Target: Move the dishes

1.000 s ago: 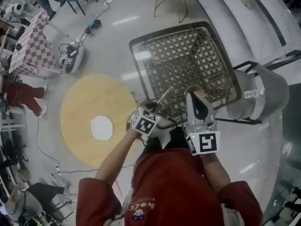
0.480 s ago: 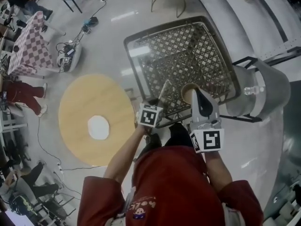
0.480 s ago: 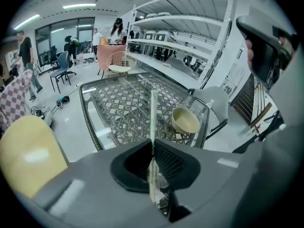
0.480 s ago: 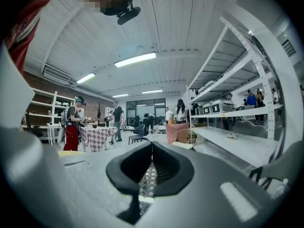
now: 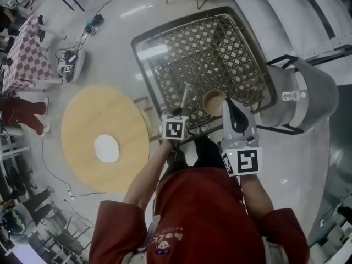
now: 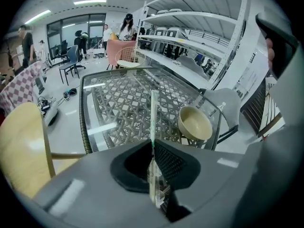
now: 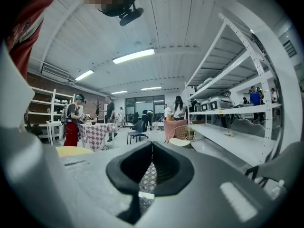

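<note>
Standing at the near edge of a glass-topped wicker table (image 5: pixel 209 48), with one gripper in each hand. Clamped with the left gripper (image 6: pixel 153 146) on the lower end of a thin pale stick (image 6: pixel 153 113), the free end pointing out over the glass. Nothing held with the right gripper (image 7: pixel 151 148): pressed fully together, empty, and aimed almost level across the room, above the table.

On the glass, at the near right corner: a beige bowl (image 5: pixel 213 102), upright and empty, seen in the head view between the stick and the right gripper. Just beside the bowl's rim there, the nose of the right gripper; touching or not, impossible to tell.

To the left of the wicker table: a round wooden table (image 5: pixel 93 114), with a white plate (image 5: pixel 106 148) near its middle, well apart from the bowl. To the right: a grey chair (image 5: pixel 316 92), close against the table's edge. Farther back: white shelving (image 6: pixel 190 20) and a table with a checked cloth (image 5: pixel 22 59).
</note>
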`<state>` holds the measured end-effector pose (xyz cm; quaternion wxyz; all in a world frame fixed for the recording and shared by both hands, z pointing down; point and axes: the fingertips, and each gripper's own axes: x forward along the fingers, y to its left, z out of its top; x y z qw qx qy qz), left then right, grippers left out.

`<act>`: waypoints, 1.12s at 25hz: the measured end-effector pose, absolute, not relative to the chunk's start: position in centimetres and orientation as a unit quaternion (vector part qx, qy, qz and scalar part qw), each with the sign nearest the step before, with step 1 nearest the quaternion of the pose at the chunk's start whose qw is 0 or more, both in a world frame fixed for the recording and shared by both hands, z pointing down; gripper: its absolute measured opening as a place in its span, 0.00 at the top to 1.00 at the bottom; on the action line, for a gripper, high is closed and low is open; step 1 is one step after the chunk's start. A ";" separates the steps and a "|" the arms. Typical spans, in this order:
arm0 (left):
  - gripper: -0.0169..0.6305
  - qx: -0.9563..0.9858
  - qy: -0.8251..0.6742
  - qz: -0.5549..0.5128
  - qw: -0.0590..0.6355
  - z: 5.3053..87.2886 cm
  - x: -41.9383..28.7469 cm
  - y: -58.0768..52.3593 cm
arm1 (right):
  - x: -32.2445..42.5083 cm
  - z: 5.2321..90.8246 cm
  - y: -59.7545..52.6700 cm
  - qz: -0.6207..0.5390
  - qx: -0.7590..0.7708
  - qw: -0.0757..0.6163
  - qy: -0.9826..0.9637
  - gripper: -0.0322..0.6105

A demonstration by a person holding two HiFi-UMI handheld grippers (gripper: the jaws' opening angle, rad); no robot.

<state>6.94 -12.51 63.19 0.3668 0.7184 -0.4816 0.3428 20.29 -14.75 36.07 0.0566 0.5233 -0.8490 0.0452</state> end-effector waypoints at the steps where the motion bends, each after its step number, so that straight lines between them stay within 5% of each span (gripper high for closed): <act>1: 0.93 0.716 -0.486 0.342 0.368 63.5 7.2 -12.6 | 20.5 36.2 -14.9 0.049 0.524 0.056 -0.848 0.95; 28: 0.93 0.653 -0.526 0.368 0.401 69.6 8.9 -11.9 | 24.7 39.5 -17.1 0.076 0.532 0.067 -0.841 0.95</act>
